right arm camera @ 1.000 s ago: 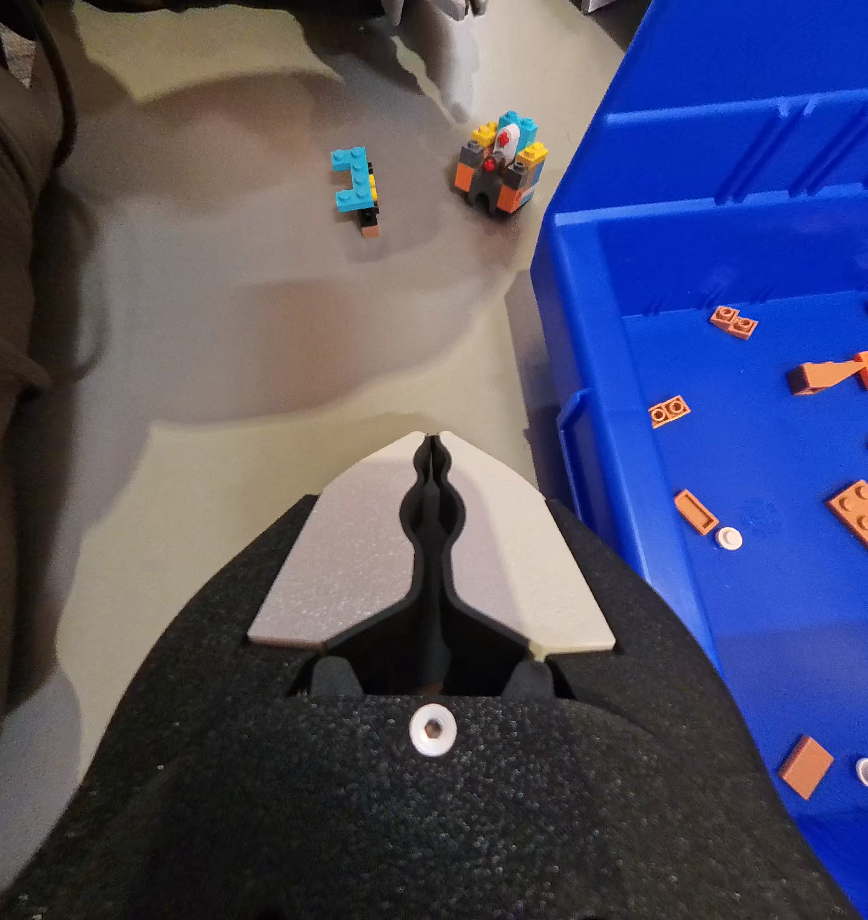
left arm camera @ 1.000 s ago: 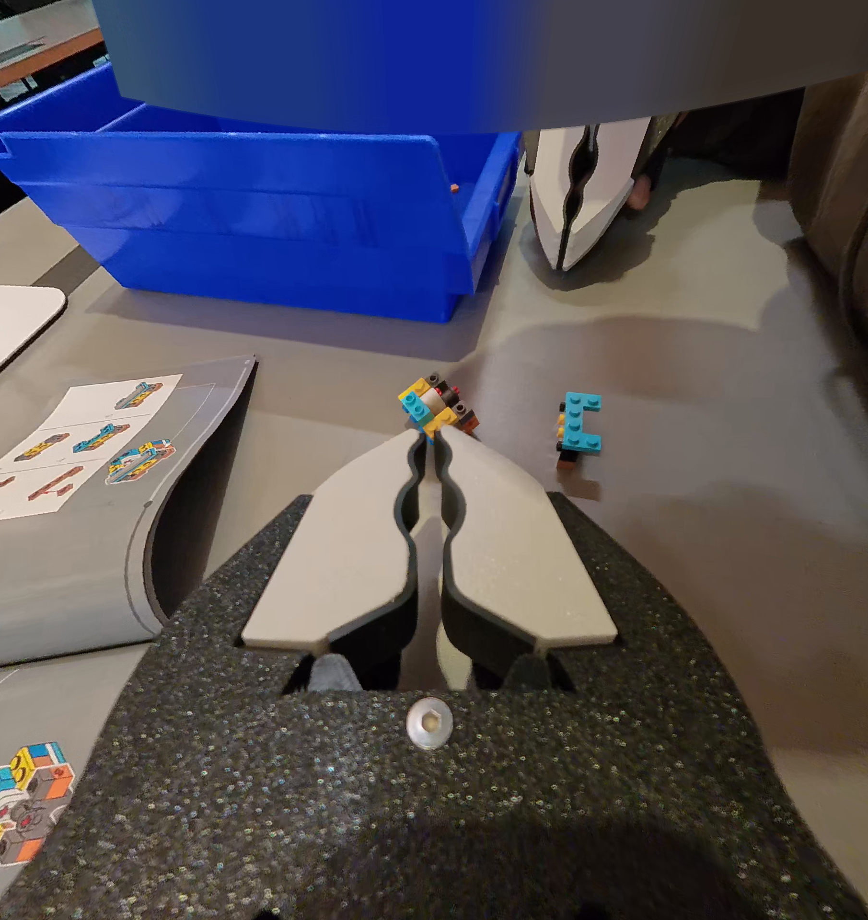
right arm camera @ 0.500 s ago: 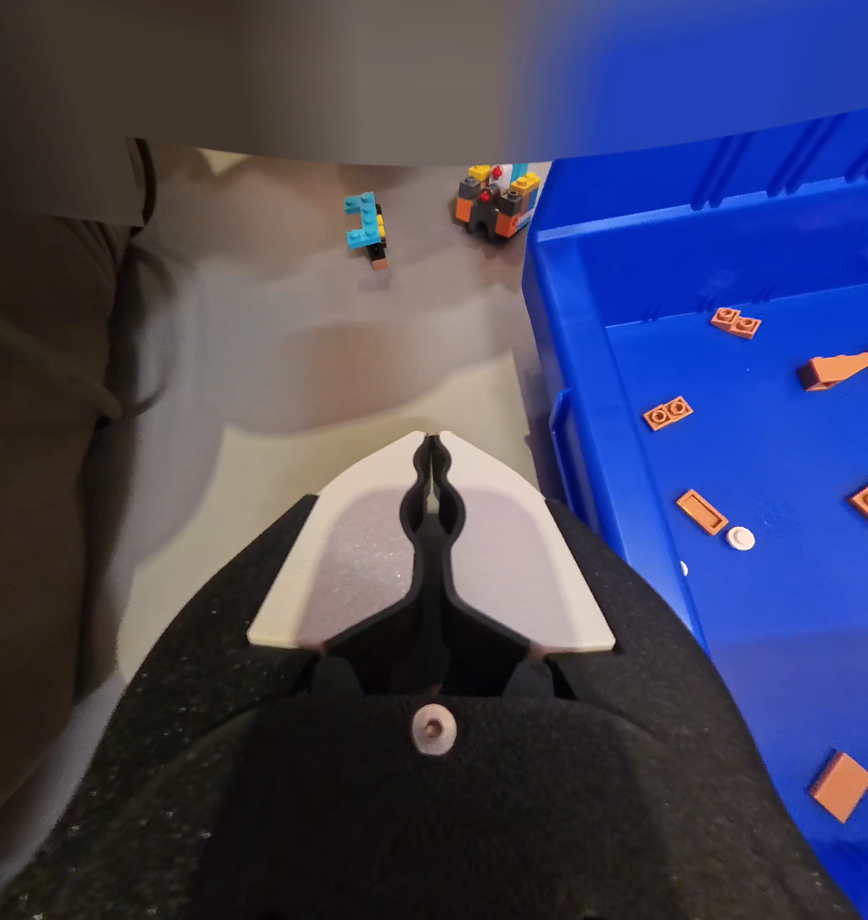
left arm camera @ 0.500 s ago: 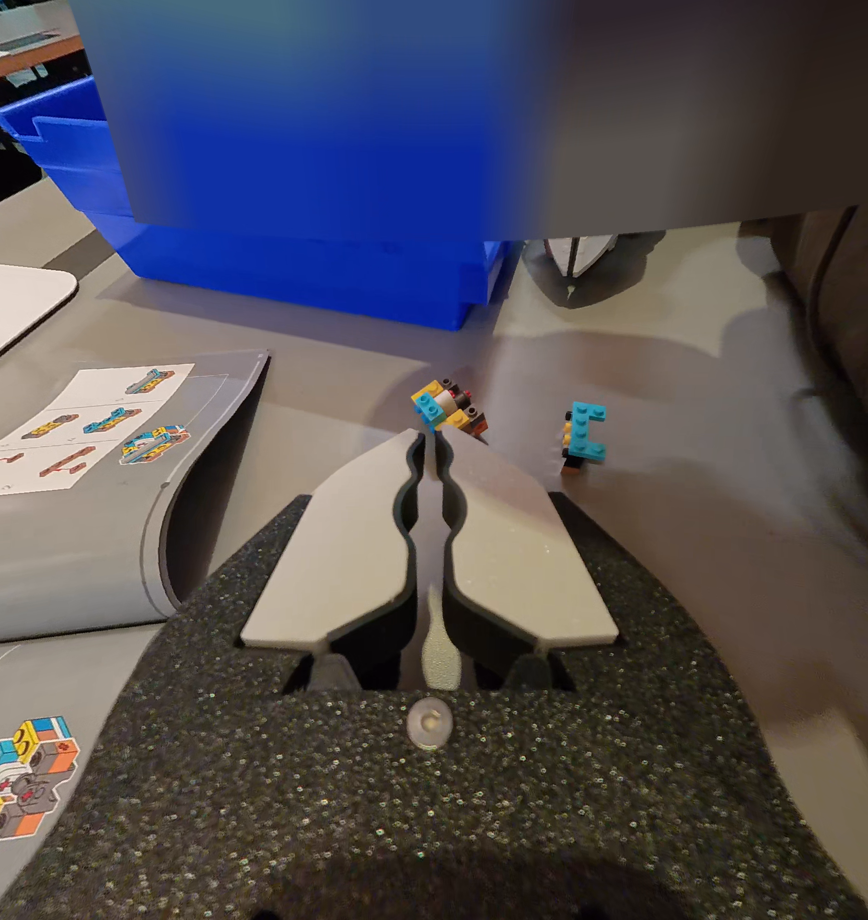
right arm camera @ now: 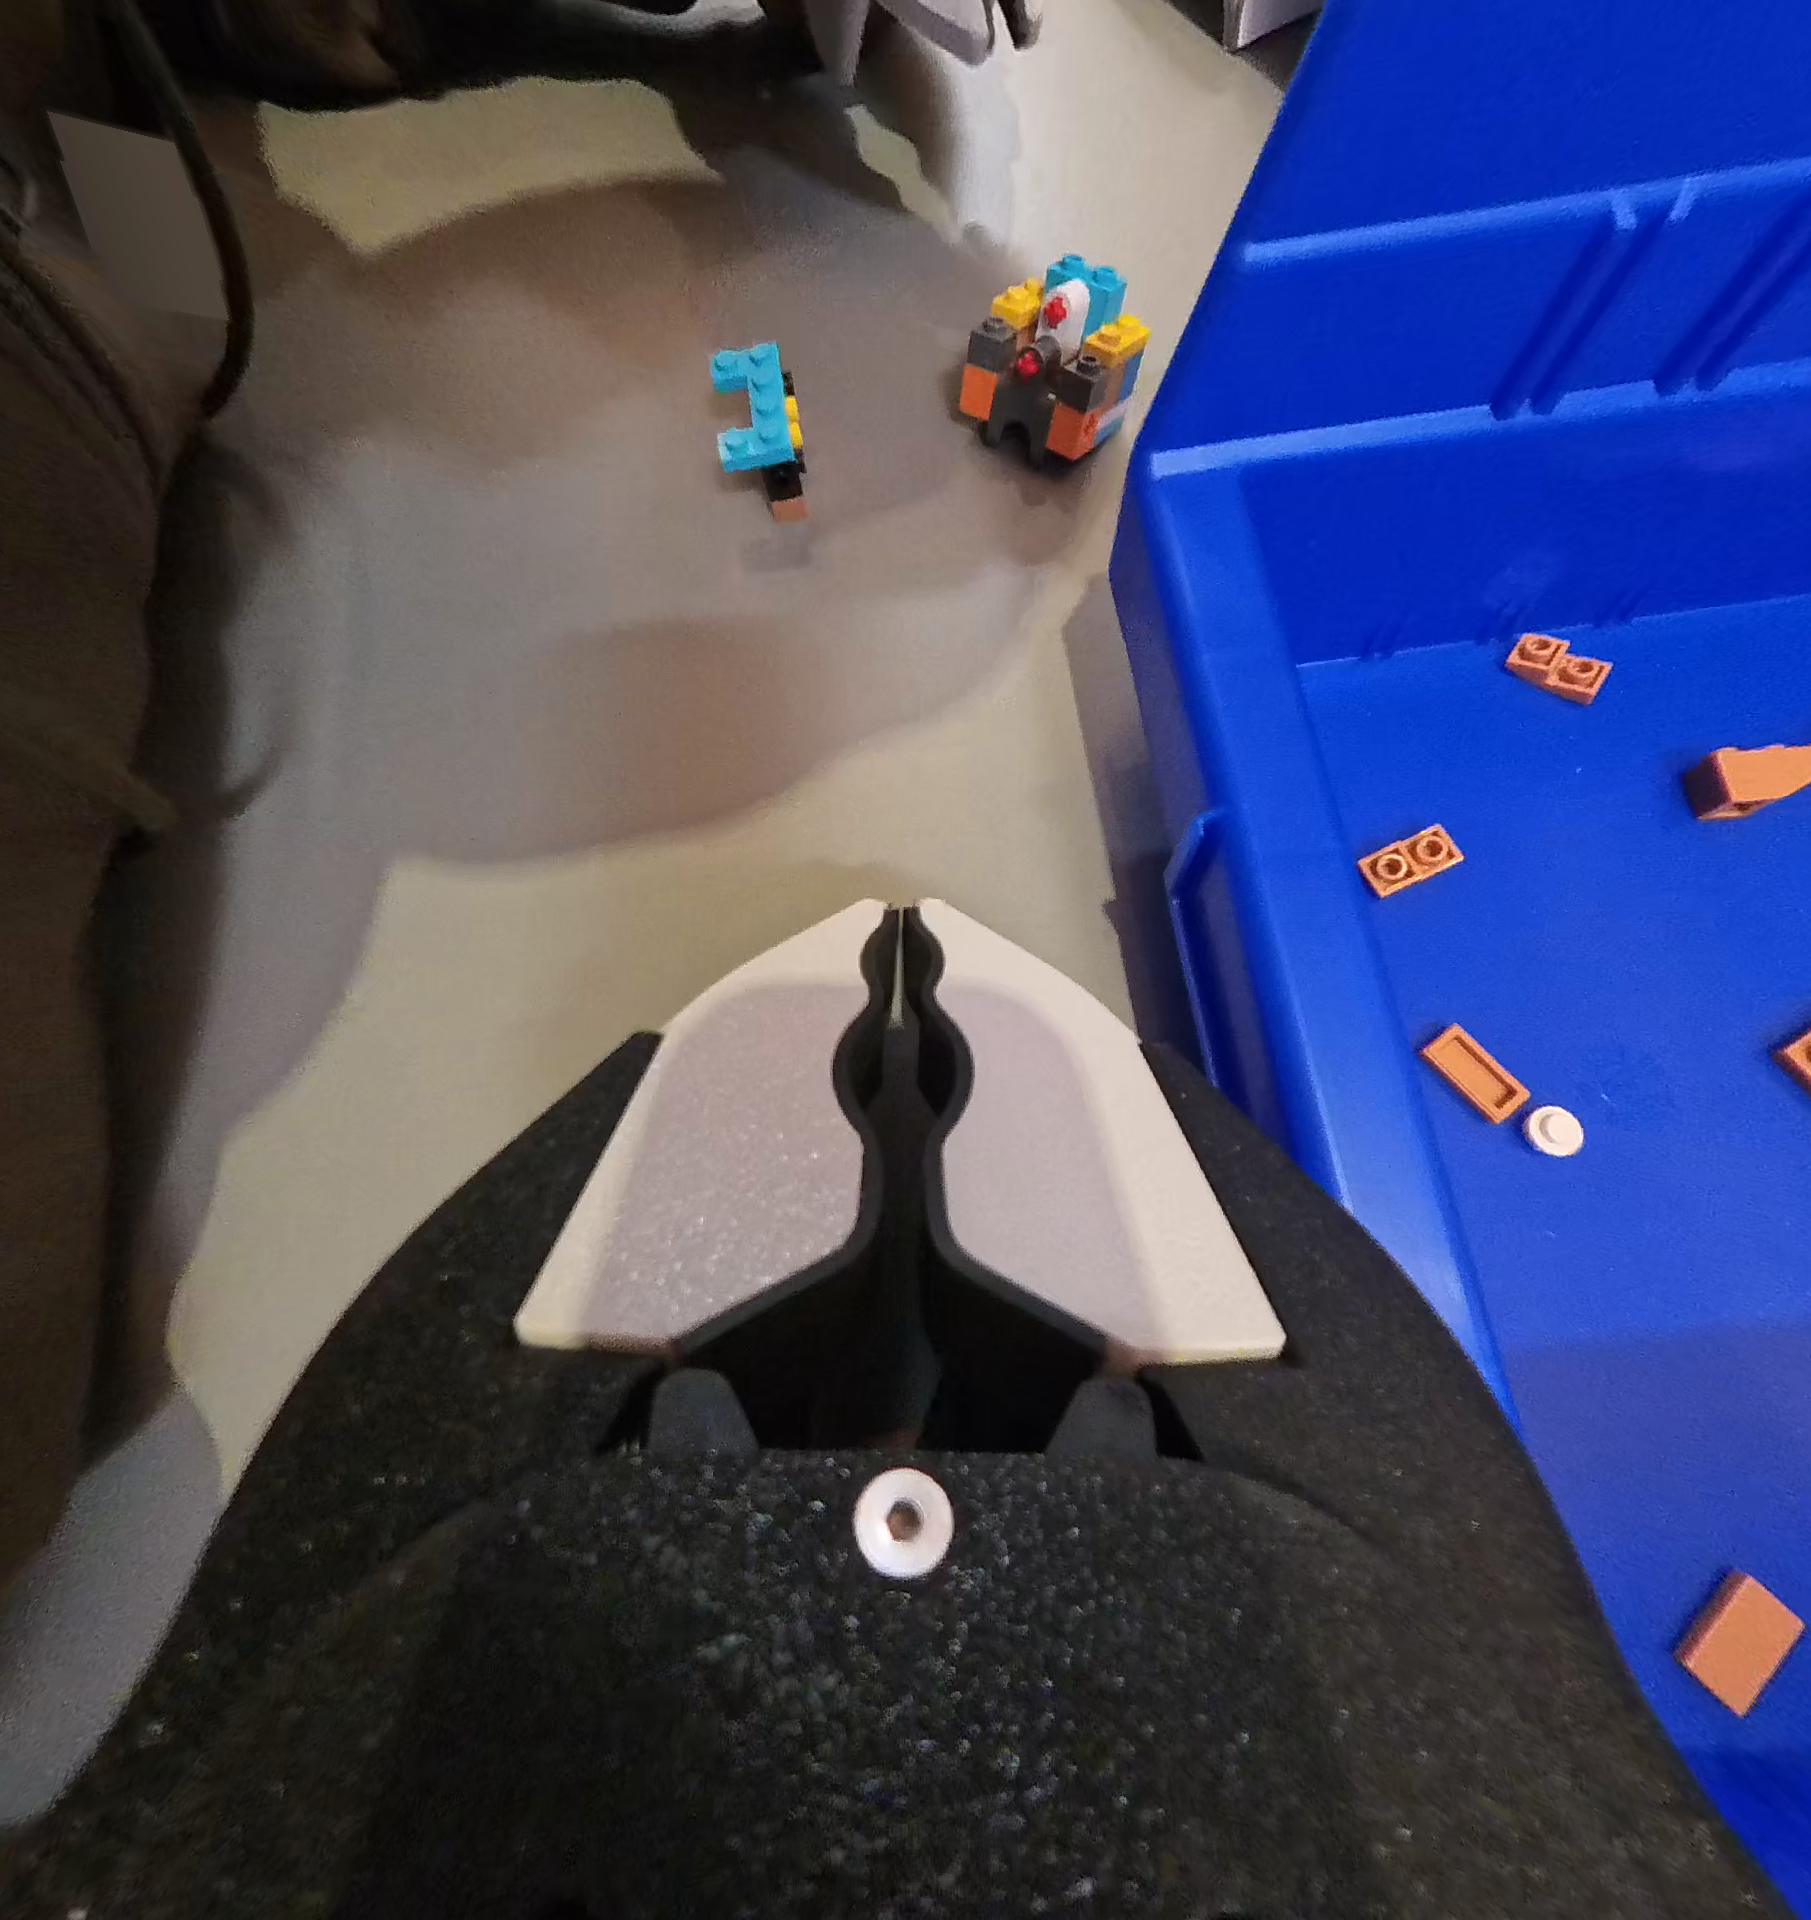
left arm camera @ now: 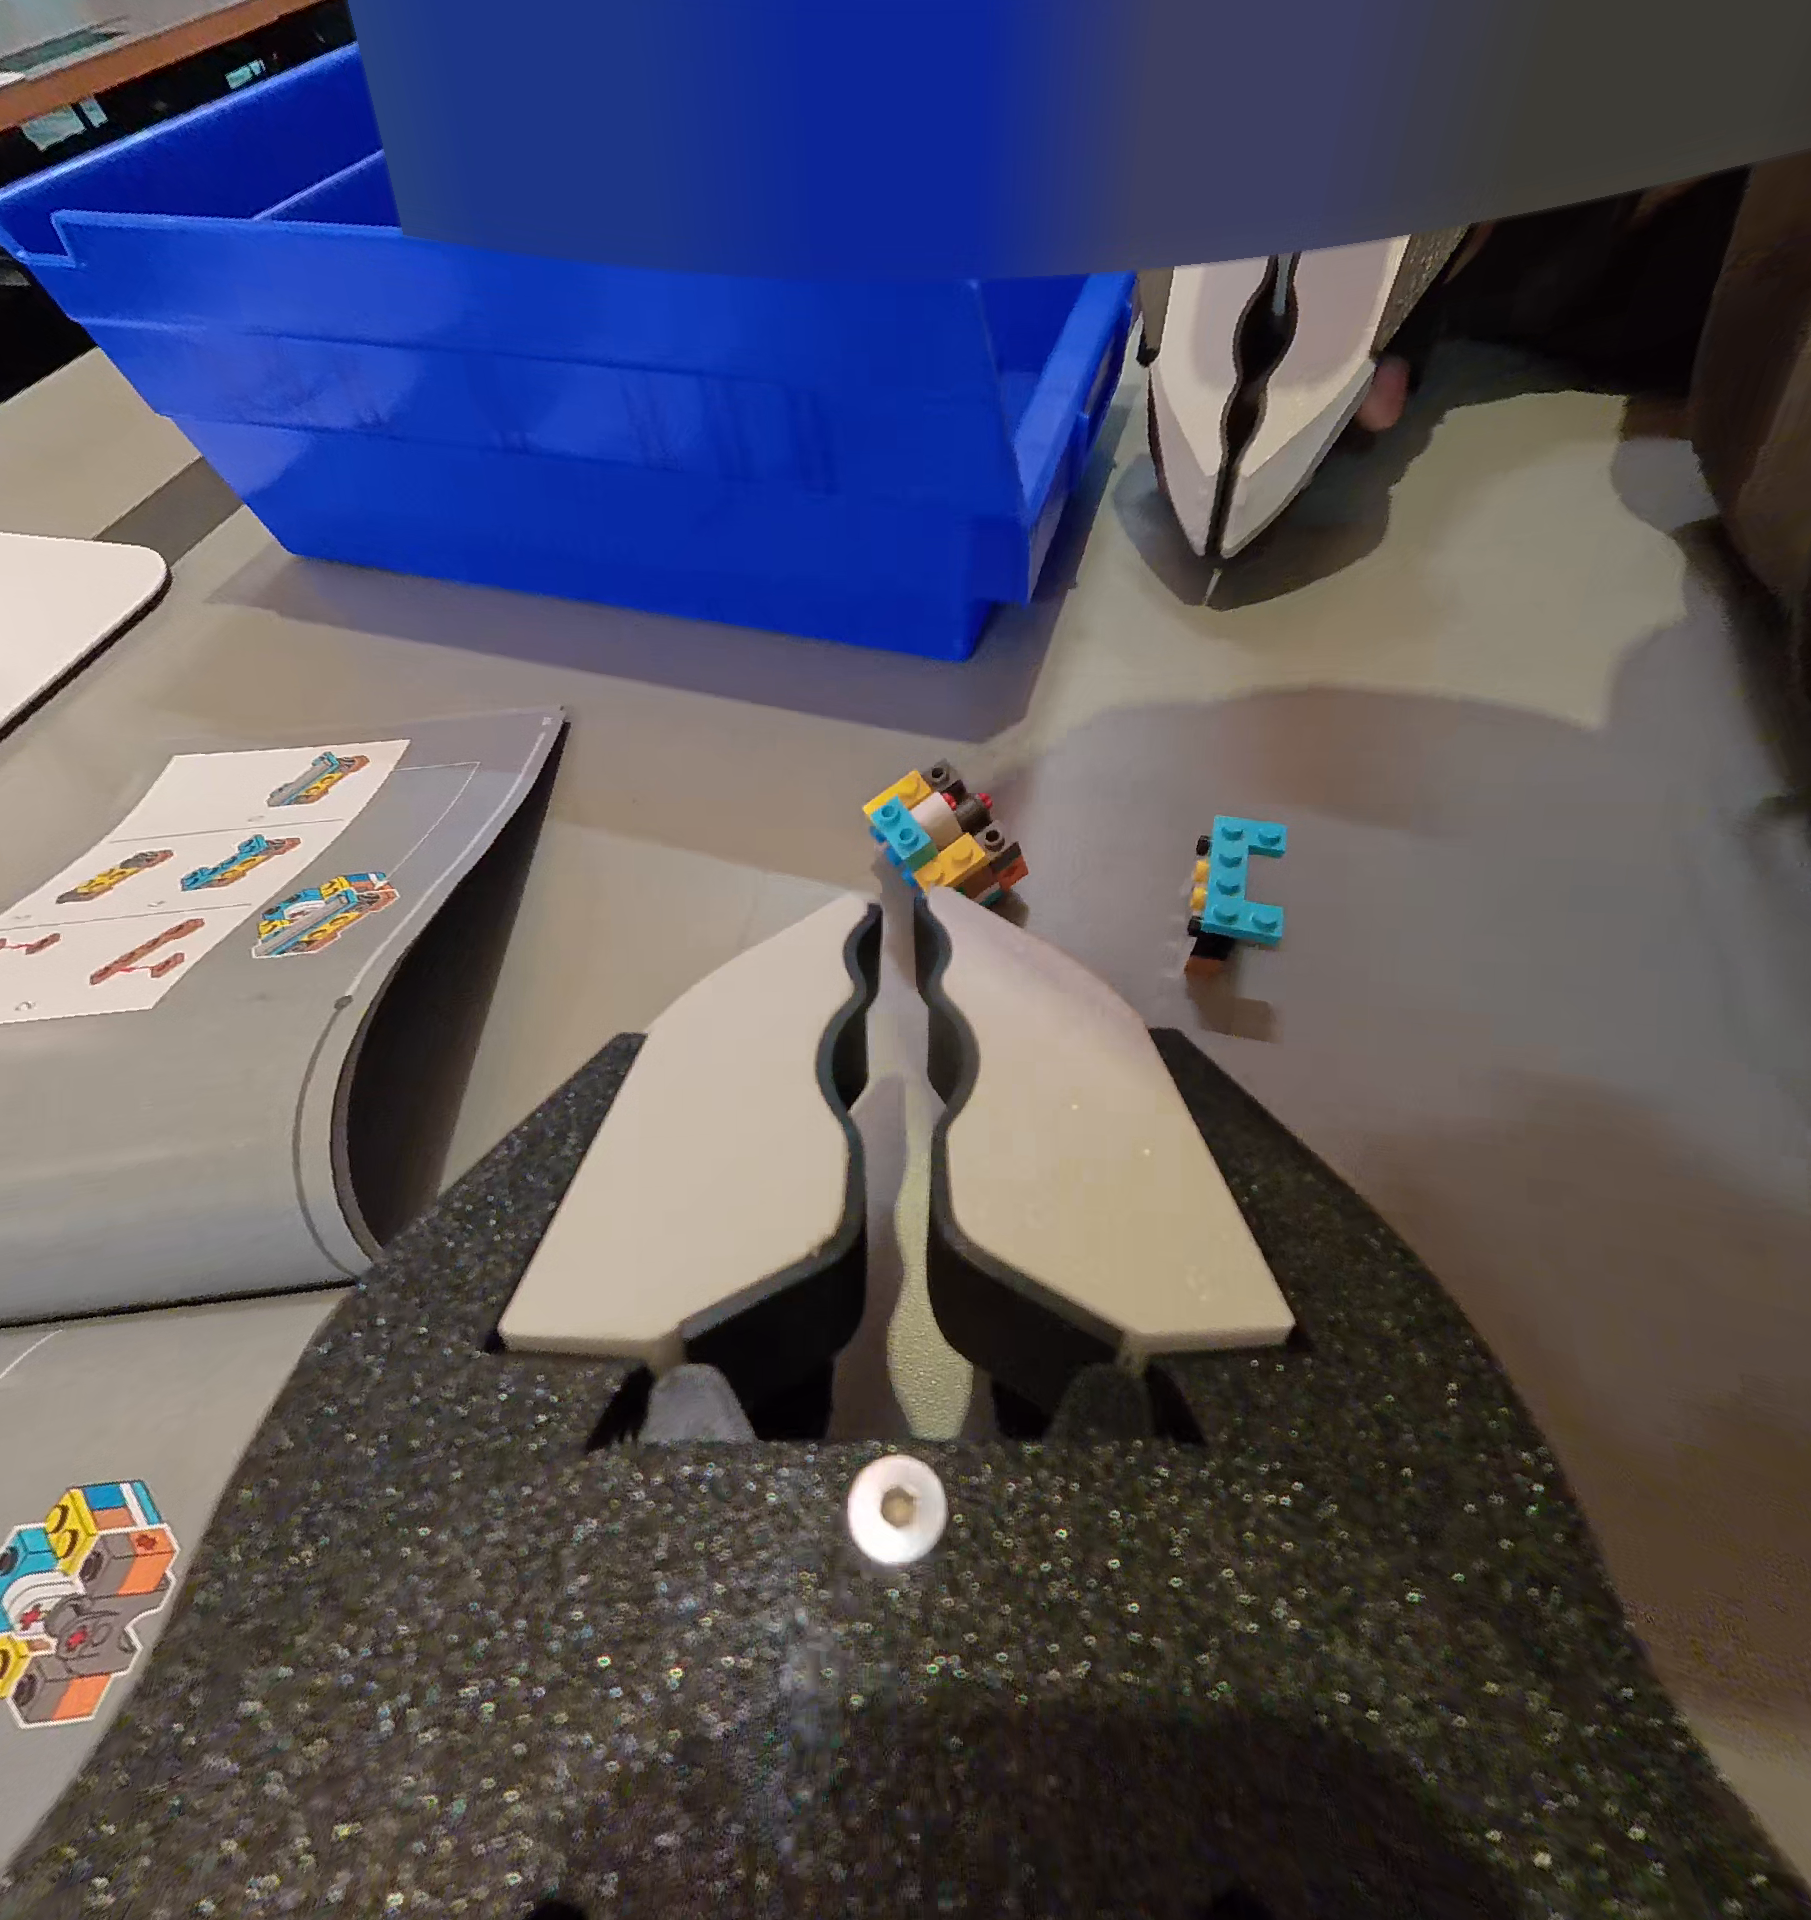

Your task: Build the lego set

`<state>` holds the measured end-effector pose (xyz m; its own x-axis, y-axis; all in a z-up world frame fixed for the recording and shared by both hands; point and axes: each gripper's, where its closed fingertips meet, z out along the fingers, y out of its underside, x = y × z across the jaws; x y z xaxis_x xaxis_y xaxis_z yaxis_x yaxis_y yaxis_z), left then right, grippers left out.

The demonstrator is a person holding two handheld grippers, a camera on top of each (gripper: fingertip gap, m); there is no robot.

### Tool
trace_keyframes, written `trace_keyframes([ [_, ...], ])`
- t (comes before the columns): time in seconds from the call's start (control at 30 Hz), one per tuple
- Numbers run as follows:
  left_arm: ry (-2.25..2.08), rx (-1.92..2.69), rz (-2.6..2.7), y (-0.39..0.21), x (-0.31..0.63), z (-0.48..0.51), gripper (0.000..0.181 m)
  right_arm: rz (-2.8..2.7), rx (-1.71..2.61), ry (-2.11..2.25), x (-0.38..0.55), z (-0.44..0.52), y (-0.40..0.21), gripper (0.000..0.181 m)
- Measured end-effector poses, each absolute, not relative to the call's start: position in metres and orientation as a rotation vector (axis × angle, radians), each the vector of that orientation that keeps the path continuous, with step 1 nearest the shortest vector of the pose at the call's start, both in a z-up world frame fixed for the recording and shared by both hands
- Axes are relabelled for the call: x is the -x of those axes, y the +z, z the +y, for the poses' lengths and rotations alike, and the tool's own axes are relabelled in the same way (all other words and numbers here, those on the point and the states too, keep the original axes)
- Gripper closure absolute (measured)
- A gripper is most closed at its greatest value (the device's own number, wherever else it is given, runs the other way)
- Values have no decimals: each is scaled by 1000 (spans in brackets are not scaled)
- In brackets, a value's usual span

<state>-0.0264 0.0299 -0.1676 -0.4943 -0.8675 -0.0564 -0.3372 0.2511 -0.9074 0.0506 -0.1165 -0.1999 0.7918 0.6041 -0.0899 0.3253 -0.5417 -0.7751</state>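
left gripper: jaws slightly apart, empty, back near the small brick model on the table | right gripper: jaws together, empty, swung back beside the blue bin | teal piece unmoved; likely next: fetch a brick.

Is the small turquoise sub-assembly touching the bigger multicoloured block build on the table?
Apart. The right wrist view shows bare table between the turquoise sub-assembly and the multicoloured build.

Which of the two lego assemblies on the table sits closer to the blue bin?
The multicoloured blocky assembly, with grey, orange and yellow bricks and red studs. It stands right beside the blue bin; the flat turquoise bracket piece lies farther out on the open table.
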Motion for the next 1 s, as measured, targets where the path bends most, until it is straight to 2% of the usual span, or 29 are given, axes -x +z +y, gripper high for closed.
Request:
trace_keyframes([
  [0.1, -1210, 1131, 1954, -169, 24, 33, 175, -580, 2137, 527, -49, -111, -181, 175],
  [0.17, -1214, 1181, 1919, -168, 20, 39, 175, -552, 2109, 607, -42, -114, -140, 170],
  [0.27, -1230, 1183, 1860, -162, 20, 43, 176, -564, 2222, 190, -95, -94, -80, 171],
  [0.33, -1217, 1181, 1861, -163, 22, 43, 176, -609, 2355, -62, -146, -71, -68, 172],
  [0.5, -1179, 1165, 1875, -165, 23, 42, 176, -551, 2816, -127, -247, -20, -136, 171],
  [0.67, -1166, 1174, 1877, -167, 23, 43, 176, -627, 3121, -105, -274, -25, -186, 173],
  [1.0, -1170, 1179, 1893, -168, 23, 42, 176, -569, 3249, -164, -289, -20, -205, 175],
])
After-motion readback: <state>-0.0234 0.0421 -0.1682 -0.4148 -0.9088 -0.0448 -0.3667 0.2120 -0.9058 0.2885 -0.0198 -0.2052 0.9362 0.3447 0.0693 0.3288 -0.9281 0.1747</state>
